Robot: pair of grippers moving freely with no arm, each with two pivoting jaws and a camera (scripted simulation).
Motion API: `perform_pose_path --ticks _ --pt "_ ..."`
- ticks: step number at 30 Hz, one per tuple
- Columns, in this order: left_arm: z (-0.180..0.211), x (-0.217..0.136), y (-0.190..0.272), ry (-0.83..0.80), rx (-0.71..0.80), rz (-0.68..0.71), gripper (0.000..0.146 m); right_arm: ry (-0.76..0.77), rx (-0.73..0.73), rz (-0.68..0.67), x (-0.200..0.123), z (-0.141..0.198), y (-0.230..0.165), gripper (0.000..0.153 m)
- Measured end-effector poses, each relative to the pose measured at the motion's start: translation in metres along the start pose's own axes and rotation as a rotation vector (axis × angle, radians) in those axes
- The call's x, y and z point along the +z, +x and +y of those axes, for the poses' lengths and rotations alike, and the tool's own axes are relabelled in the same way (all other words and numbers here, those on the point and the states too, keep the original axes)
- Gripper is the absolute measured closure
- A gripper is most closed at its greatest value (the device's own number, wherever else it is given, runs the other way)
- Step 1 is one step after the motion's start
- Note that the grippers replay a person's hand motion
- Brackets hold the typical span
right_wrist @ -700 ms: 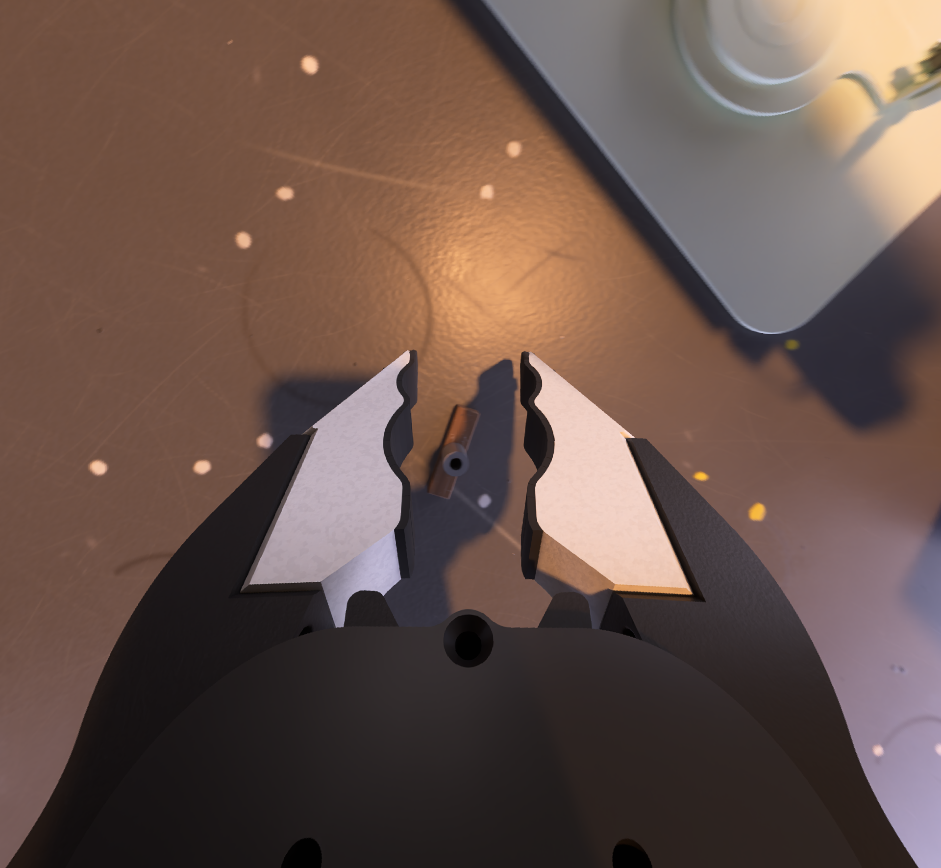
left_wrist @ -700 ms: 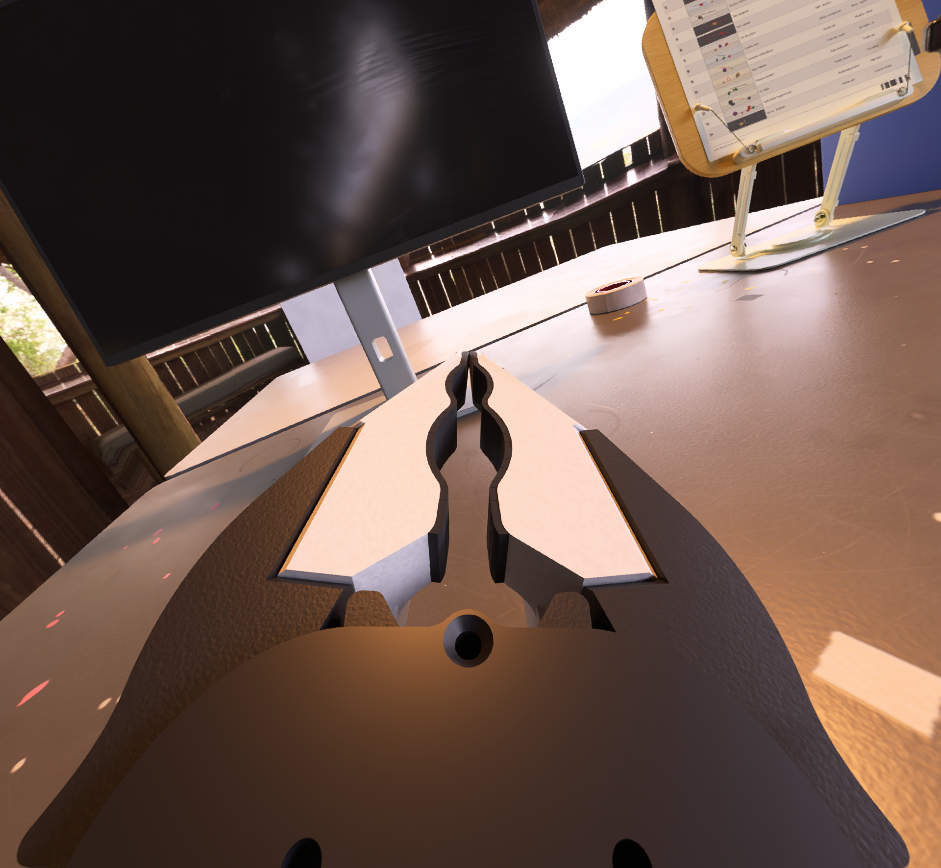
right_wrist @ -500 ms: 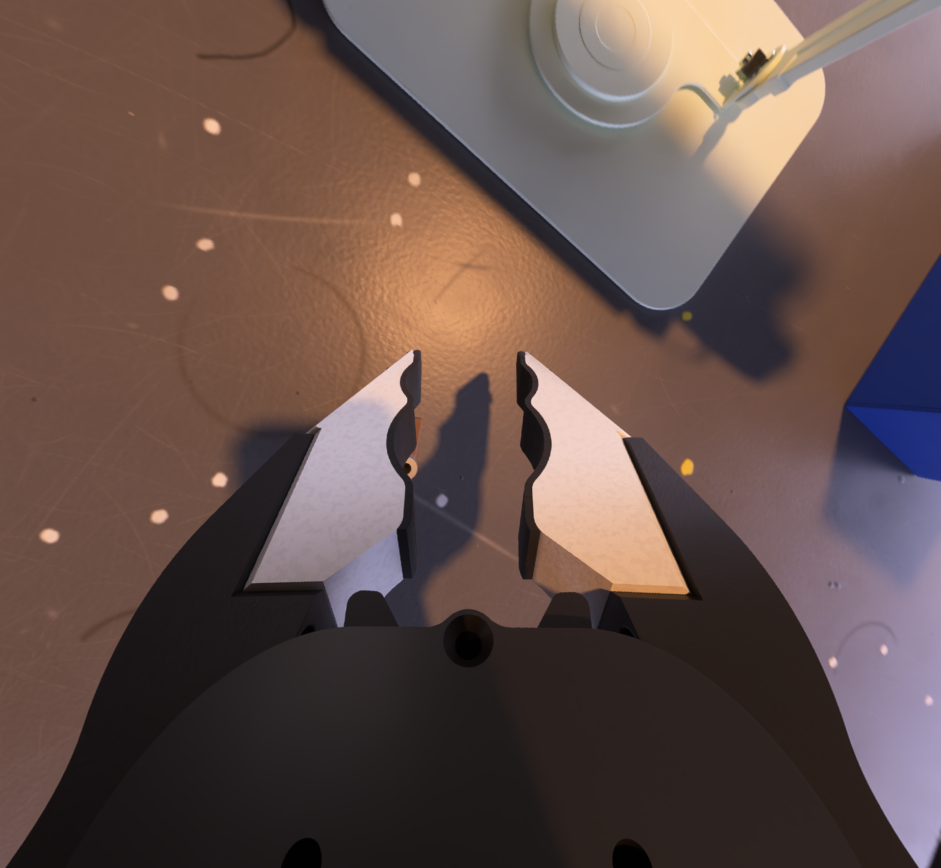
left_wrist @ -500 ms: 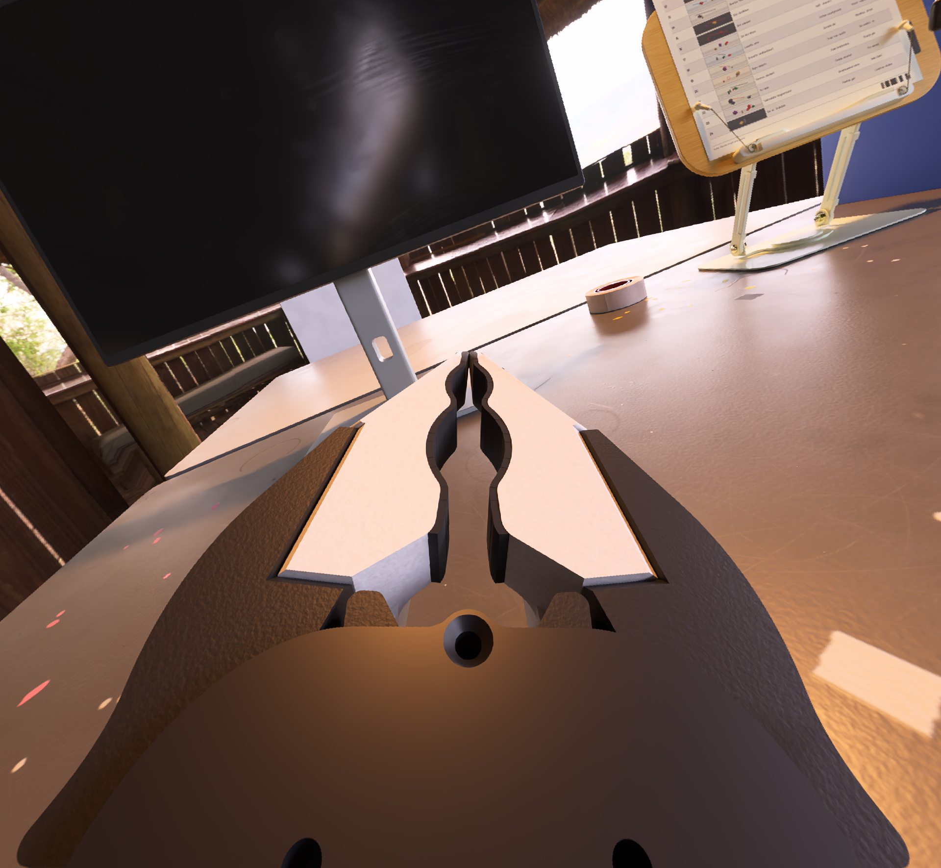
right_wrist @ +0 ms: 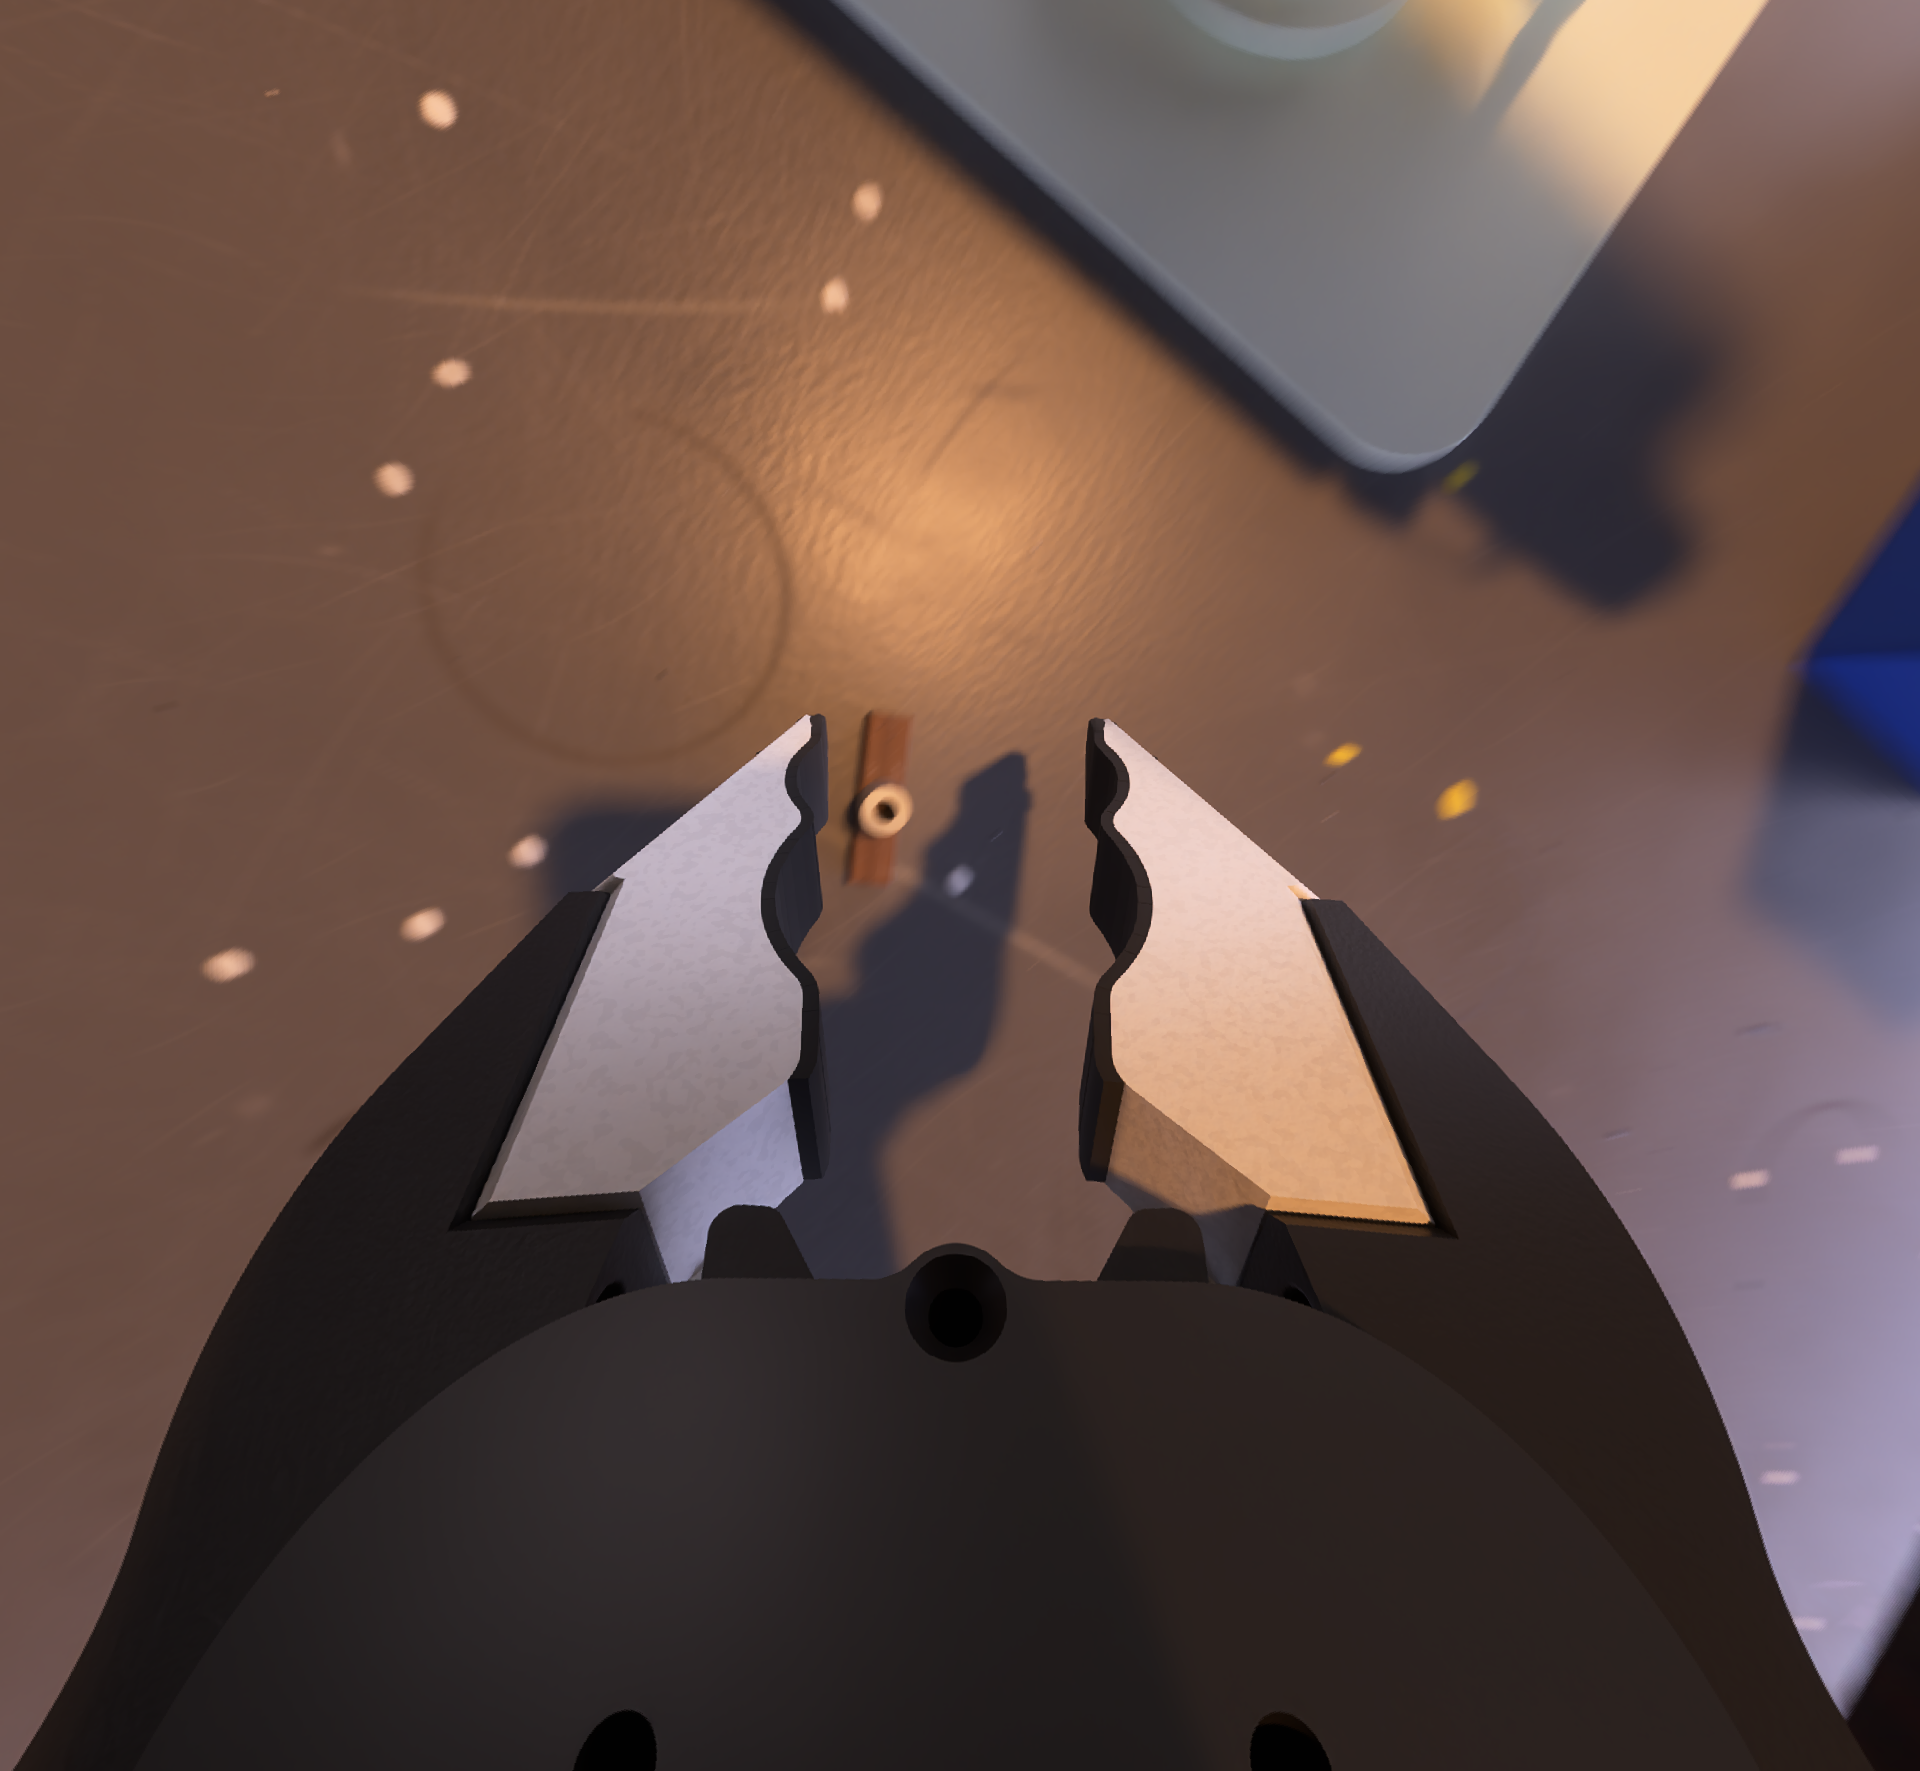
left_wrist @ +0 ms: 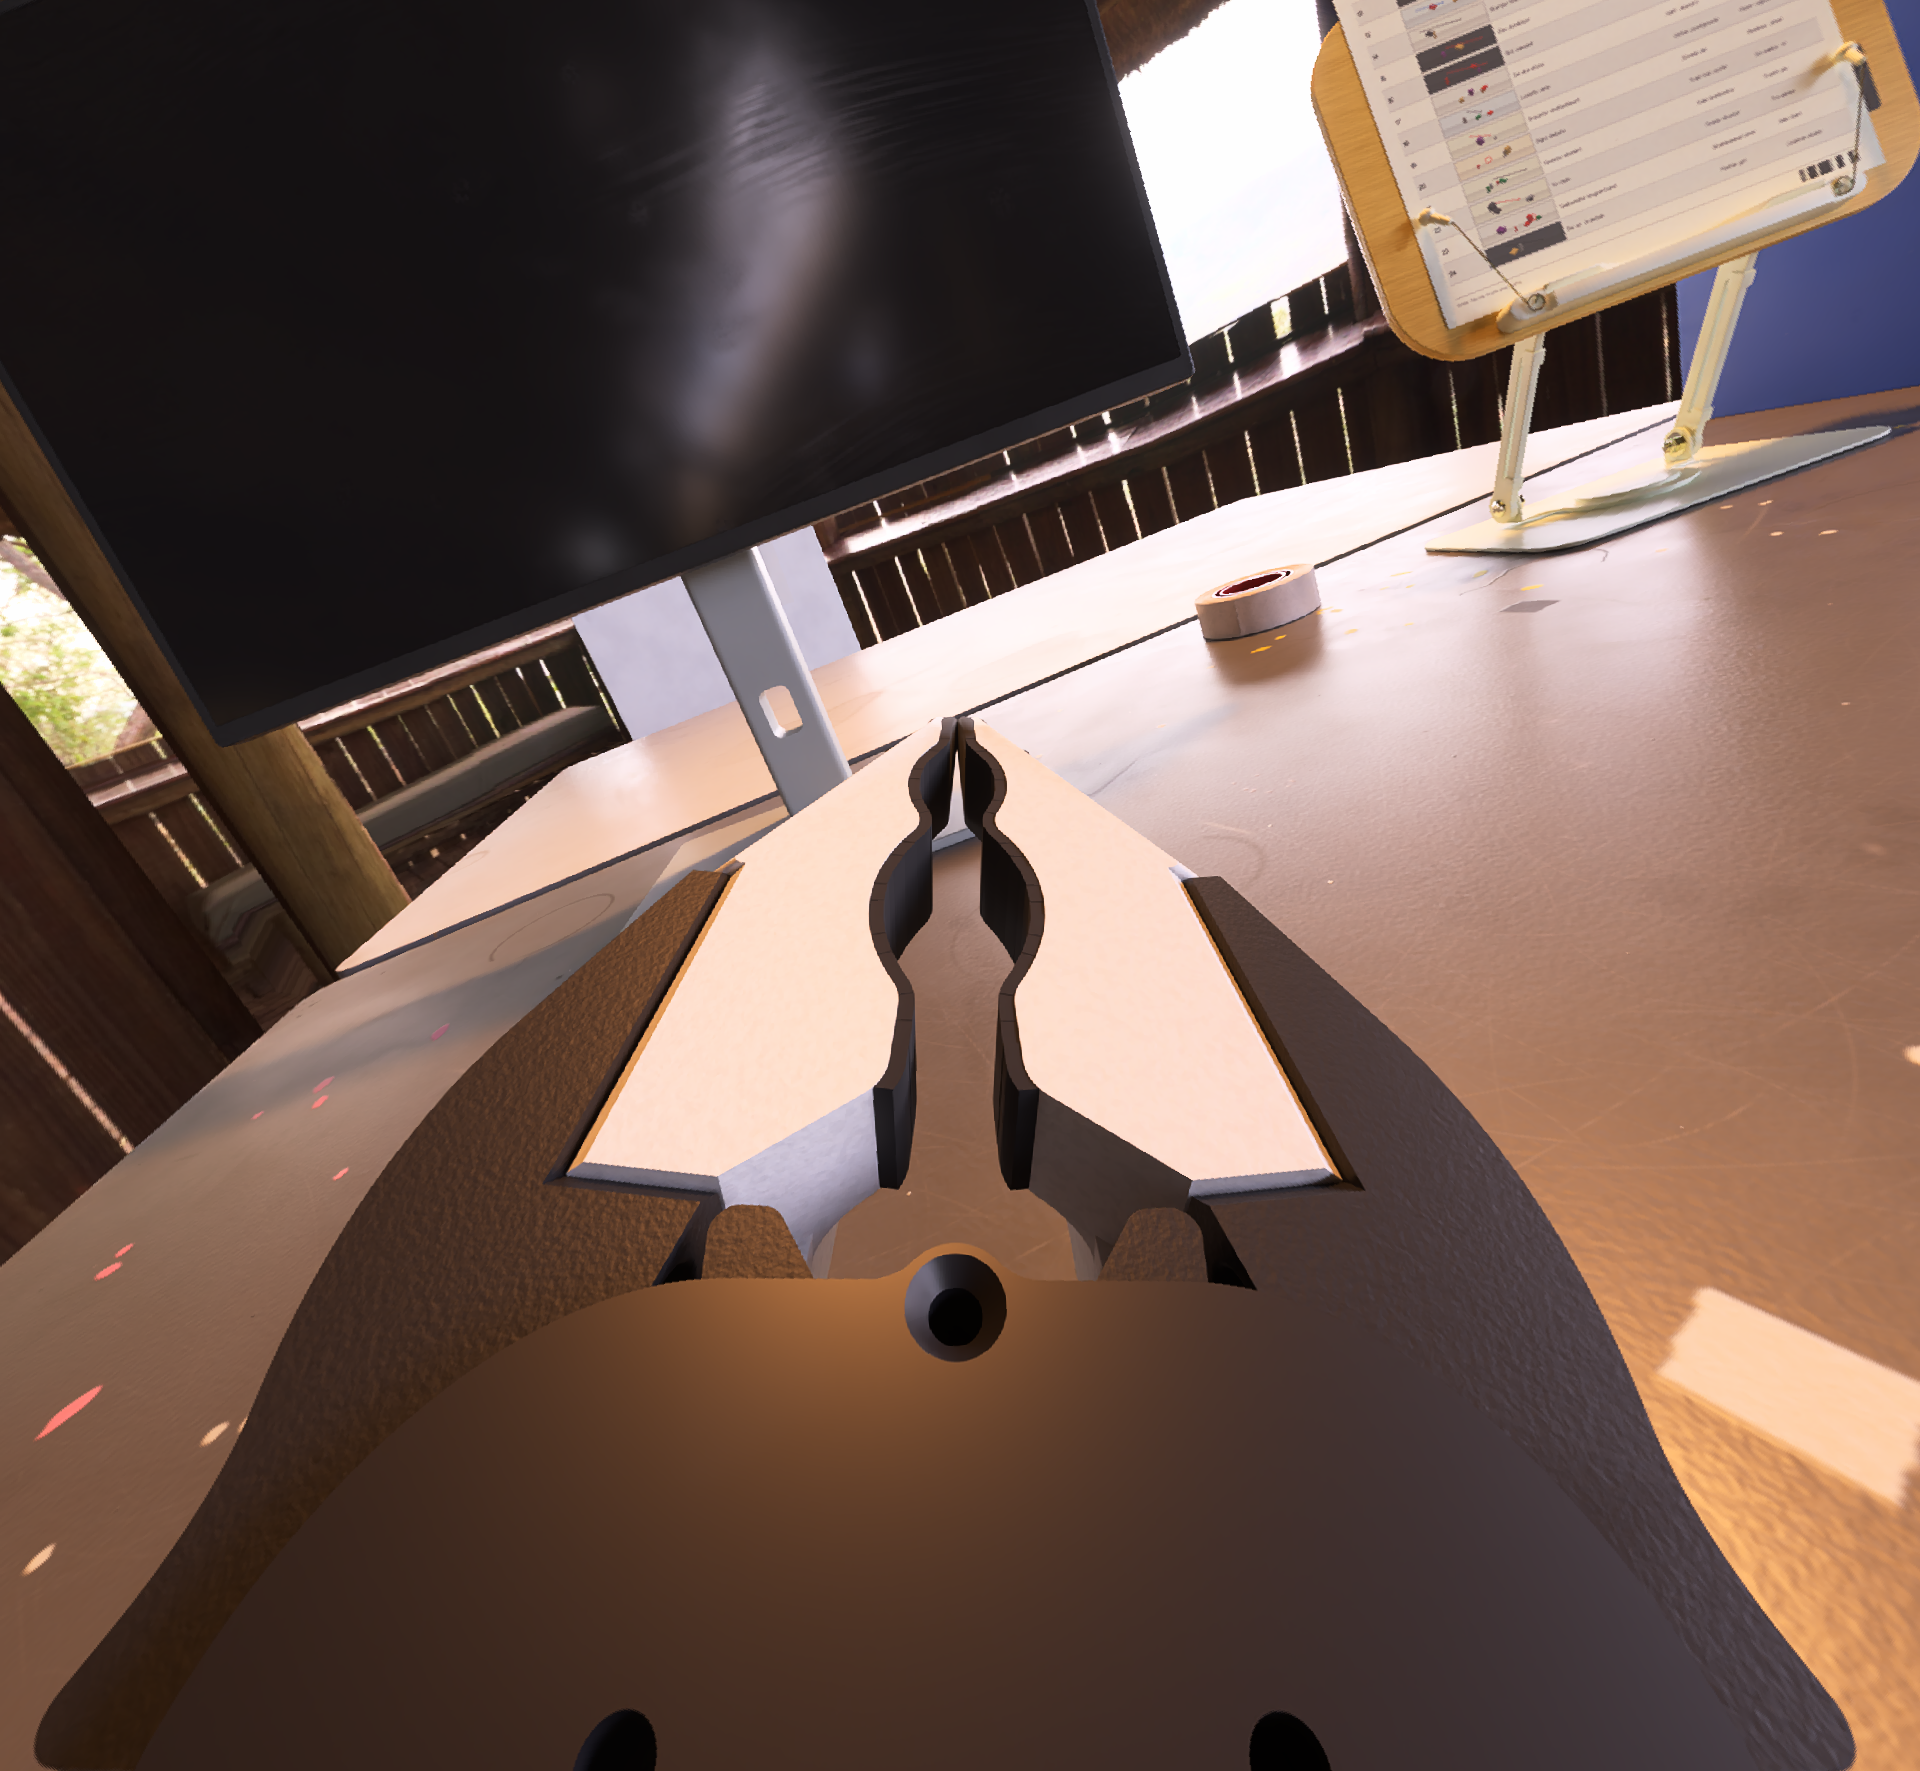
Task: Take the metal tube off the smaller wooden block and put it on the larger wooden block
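Observation:
In the right wrist view a short metal tube [right_wrist: 883, 808] stands upright on a thin, small brown wooden block [right_wrist: 879, 799] that lies on the brown table. I look straight down into its bore. My right gripper [right_wrist: 954, 734] is open and empty, hovering above them. The tube sits between the fingers, close to the left fingertip [right_wrist: 810, 765]. My left gripper [left_wrist: 956, 732] is shut and empty, low over the table and pointing at the monitor stand. I cannot make out a larger wooden block in either view.
A big dark monitor [left_wrist: 520, 215] on a grey post stands ahead of the left gripper. A tape roll [left_wrist: 1257, 599] and a document stand [left_wrist: 1600, 111] are farther right. The stand's pale base [right_wrist: 1299, 163] lies beyond the tube, and a blue box [right_wrist: 1870, 641] is at the right.
The right gripper has swung and shifted over the table. The tube, half hidden behind the left finger 0.5 s ago, now shows beside it. The jaws stand slightly wider. The left gripper has not moved.

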State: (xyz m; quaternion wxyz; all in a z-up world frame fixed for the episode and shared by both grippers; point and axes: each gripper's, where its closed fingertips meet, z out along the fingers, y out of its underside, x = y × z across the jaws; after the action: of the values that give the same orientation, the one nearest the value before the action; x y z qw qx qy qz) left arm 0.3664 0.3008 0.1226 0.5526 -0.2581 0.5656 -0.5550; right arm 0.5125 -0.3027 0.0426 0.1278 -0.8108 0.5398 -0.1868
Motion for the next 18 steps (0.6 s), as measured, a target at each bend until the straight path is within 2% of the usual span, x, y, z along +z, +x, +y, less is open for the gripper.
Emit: perform_pose_path --ticks 3,5,8,10,18 --pt "0.000 0.000 0.000 0.000 0.000 0.000 0.146 -0.099 0.142 -0.167 -0.003 0.018 -0.017 0.103" --pt "0.000 0.000 0.000 -0.001 0.001 0.000 0.146 -0.145 0.193 -0.209 -0.002 0.025 -0.022 0.099" --pt "0.000 0.000 0.000 -0.001 0.004 0.001 0.146 -0.187 0.215 -0.196 0.003 0.029 -0.023 0.095" --pt "0.000 0.000 0.000 0.000 0.003 0.001 0.146 -0.206 0.213 -0.187 0.007 0.030 -0.024 0.098" --pt "0.000 0.000 0.001 0.001 0.004 0.003 0.146 -0.273 0.177 -0.105 0.013 0.032 -0.017 0.126"
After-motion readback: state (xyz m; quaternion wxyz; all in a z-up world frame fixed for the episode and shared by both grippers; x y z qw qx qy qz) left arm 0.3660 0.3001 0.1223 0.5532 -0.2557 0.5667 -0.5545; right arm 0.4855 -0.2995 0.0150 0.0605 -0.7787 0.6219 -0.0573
